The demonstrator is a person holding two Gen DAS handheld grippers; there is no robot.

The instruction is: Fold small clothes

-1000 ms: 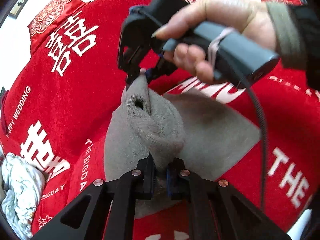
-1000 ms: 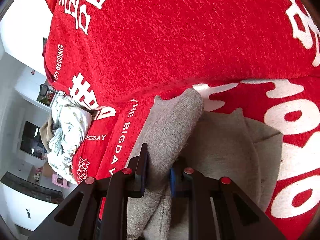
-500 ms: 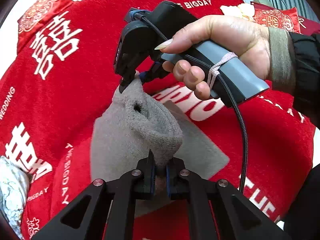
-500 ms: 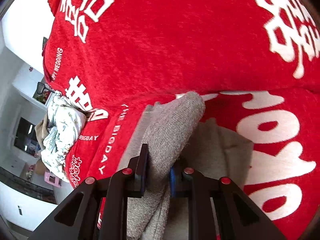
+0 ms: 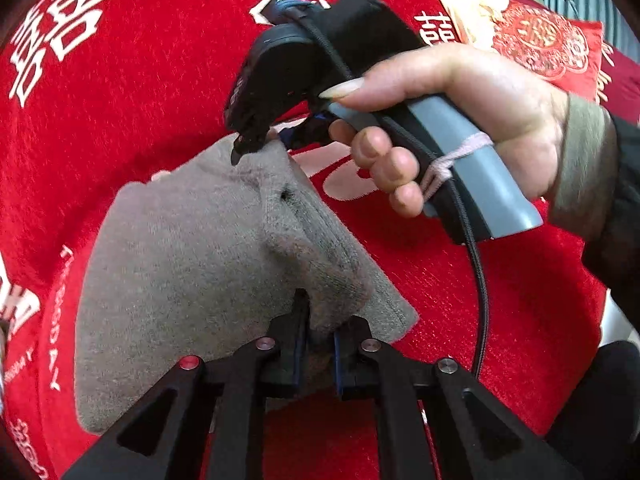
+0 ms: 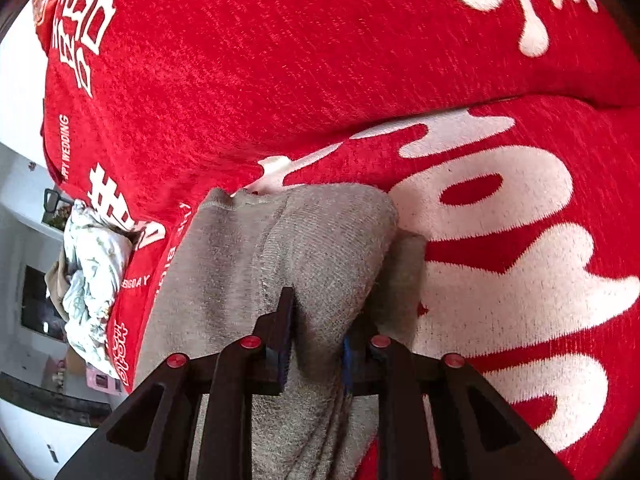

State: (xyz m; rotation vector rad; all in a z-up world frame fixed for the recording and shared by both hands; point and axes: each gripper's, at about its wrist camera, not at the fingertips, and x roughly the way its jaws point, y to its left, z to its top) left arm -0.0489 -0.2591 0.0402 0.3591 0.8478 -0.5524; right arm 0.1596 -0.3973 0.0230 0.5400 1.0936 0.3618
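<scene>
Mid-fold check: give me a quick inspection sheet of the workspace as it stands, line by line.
Surface: red blanket with white lettering.
Job's things: grey knit garment, one edge lifted over the rest.
Clutter: crumpled pale floral cloth at the blanket's edge.
Grippers: left hand-held gripper shut on the garment's fold; right hand-held gripper has the garment between its jaws, which are opening; the person's hand holds it.
Cables: black cable hangs from the right hand-held gripper's handle.
Surroundings: red embroidered cushion; room beyond too blurred to tell.
</scene>
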